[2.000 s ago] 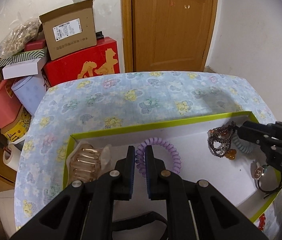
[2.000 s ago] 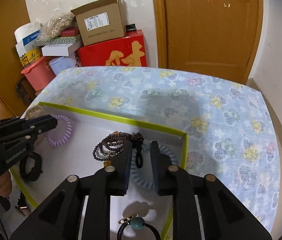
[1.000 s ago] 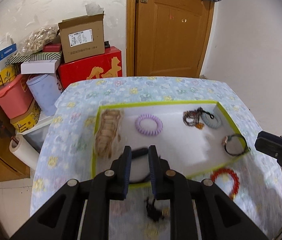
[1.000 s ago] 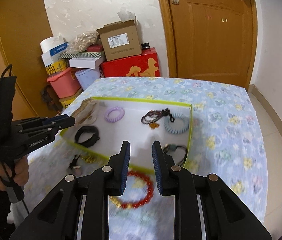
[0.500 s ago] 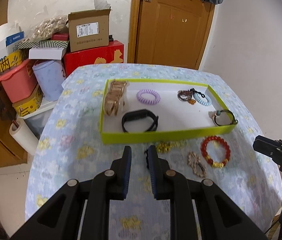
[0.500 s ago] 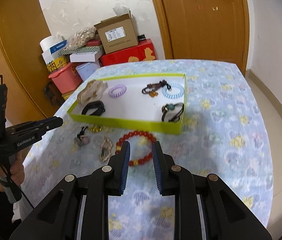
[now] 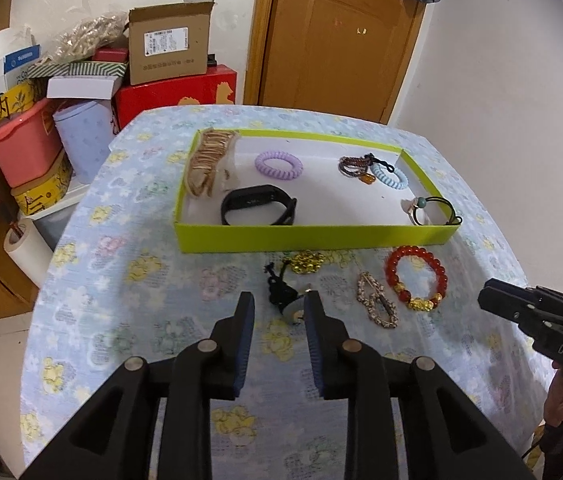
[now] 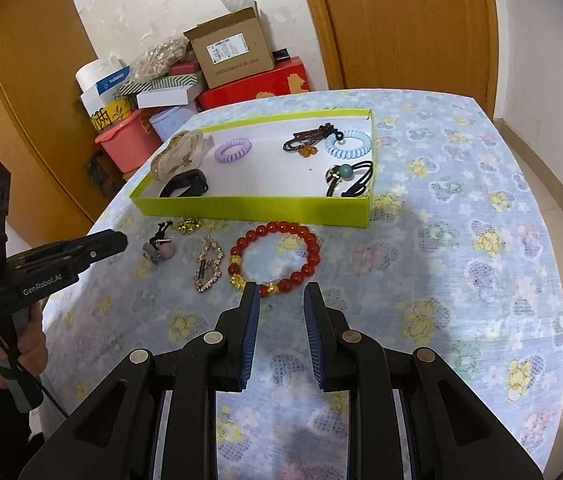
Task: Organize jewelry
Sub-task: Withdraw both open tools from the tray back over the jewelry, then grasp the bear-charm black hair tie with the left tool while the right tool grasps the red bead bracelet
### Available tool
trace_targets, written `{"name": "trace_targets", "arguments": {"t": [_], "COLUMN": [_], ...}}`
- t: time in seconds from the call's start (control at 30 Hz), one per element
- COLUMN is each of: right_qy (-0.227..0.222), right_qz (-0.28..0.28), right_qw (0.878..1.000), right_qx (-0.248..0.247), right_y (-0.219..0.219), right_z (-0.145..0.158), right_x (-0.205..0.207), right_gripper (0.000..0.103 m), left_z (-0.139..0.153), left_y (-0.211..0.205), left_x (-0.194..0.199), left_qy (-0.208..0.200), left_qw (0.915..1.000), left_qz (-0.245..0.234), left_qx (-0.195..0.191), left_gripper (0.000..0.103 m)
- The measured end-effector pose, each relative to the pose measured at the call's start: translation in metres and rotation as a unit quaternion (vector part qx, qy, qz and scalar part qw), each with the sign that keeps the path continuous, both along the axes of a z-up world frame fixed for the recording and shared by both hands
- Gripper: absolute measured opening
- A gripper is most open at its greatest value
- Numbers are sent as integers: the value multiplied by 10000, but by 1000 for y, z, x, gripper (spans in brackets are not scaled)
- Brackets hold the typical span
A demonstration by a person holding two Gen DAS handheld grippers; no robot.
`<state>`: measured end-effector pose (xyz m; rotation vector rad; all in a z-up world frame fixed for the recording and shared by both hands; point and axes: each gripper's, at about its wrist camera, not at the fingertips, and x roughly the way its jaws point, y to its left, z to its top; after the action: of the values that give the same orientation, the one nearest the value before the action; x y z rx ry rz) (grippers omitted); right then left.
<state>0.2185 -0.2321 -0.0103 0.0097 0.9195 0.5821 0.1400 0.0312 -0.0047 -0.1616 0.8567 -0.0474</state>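
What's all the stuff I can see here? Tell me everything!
Tray: one, lime green, on the table.
Tablecloth: one, blue floral, covering the table.
Coil hair ties: two, purple and light blue, in the tray.
Black band: one, tray's near edge.
Dark bead strand: one, in the tray beside the blue coil.
Red bead bracelet: one, on the cloth before the tray.
Gold hair clip: one, beside the bracelet.
Boxes: several, stacked by the wall.
Door: one, brown, behind.
Left claw: open, jaws just widened, empty.
Right claw: open, empty.
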Motion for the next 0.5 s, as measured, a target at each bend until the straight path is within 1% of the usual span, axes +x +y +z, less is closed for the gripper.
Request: {"name": "trace_targets", "arguments": {"t": [0.07, 0.17, 0.23, 0.27, 0.5], "right_qy": [8, 28, 38, 38, 90], "right_qz": [5, -30, -65, -78, -119], "right_qw": [10000, 10000, 9999, 9999, 9997], "right_qx": [-20, -49, -70, -84, -183], "right_y": [2, 3, 3, 3, 6], "right_z": [-2, -5, -6, -7, -15], "right_x": [1, 5, 9, 10, 24], "right_gripper": [23, 25, 30, 31, 31], "left_z": [-3, -6, -9, -10, -18], "left_y": [-3, -5, -6, -6, -12], "left_x": [3, 7, 10, 11, 18], "left_qy": [35, 75, 107, 120, 197], "left_qw": [10000, 9999, 9998, 9998, 9995], "left_qz": [-41, -80, -81, -77, -166], "left_qx": [-40, -98, -123, -142, -203], "left_gripper": [33, 34, 36, 38, 40]}}
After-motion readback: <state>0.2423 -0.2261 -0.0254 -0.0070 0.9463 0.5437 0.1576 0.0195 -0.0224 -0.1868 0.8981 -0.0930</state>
